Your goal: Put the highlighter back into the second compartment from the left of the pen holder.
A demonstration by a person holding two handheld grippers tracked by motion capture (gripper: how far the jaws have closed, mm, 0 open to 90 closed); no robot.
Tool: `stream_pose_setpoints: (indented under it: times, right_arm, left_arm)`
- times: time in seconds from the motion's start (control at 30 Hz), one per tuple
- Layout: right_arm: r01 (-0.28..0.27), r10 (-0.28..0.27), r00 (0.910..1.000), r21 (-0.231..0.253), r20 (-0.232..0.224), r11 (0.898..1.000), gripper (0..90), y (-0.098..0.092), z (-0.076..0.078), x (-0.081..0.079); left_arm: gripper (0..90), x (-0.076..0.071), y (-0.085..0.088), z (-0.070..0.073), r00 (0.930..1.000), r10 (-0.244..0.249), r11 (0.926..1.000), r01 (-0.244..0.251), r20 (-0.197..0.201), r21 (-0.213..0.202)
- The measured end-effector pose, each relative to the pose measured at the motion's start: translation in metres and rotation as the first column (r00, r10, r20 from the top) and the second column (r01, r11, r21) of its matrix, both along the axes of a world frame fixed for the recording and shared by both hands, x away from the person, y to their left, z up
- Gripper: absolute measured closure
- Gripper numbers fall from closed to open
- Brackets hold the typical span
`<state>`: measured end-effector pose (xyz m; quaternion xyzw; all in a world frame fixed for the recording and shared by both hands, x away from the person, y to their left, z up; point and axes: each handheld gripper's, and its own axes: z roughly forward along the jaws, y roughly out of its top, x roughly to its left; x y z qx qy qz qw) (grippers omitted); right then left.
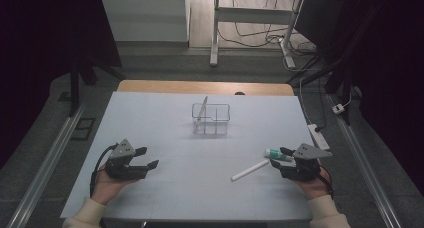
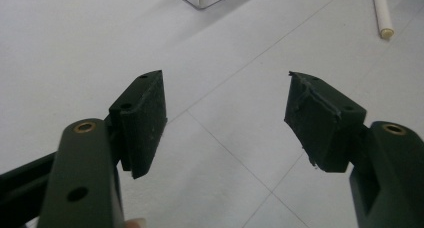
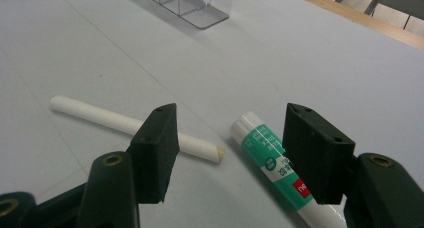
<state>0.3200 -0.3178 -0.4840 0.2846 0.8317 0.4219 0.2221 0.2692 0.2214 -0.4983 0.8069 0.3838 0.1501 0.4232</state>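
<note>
The right gripper [image 3: 227, 148], jaws apart and empty, hovers by the small green-and-white plastic glue stick [image 3: 274, 166] lying on the pale table [image 1: 165, 133], a light, stiff, smooth cylinder that would probably roll, best pinched across its labelled middle.

white stick [image 3: 135, 125] - green-white glue tube [image 3: 275, 168]

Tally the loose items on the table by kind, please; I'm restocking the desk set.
White stick: 1
Green-and-white glue stick: 1
Clear plastic organizer: 1
Total: 3
</note>
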Motion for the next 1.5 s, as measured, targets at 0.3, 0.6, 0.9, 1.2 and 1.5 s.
stream_pose_setpoints:
  times: [0.3, 0.6, 0.9, 1.2, 1.5]
  right_arm:
    - [-0.064, 0.064, 0.9979, -0.045, -0.015, 0.997, 34.5, 0.005, 0.001, 0.002]
    - [-0.173, 0.168, 0.9847, -0.139, -0.045, 0.975, 33.2, 0.023, 0.003, 0.003]
    - [-0.241, 0.233, 0.9701, -0.148, -0.07, 0.959, 33.6, 0.035, 0.008, 0.008]
    - [-0.317, 0.306, 0.9481, -0.171, -0.087, 0.933, 34.0, 0.048, 0.016, 0.011]
    - [-0.375, 0.356, 0.926, -0.204, -0.124, 0.904, 34.0, 0.061, 0.017, 0.016]
  left_arm:
    - [32.3, 0.001, 0.001, -0.002, 1.0, 0.001, 1.0, -0.001, -0.01, -0.002]
    - [32.0, 0.001, -0.002, -0.003, 0.9998, -0.011, 0.9999, 0.011, -0.014, 0.0]
    - [31.6, 0.001, -0.003, -0.005, 0.9997, -0.01, 0.9999, 0.01, -0.023, 0.006]
    - [31.4, 0.001, -0.005, -0.005, 0.9994, -0.018, 0.9998, 0.018, -0.03, 0.009]
    - [31.4, 0.002, -0.006, -0.006, 0.9993, -0.02, 0.9998, 0.02, -0.031, 0.008]
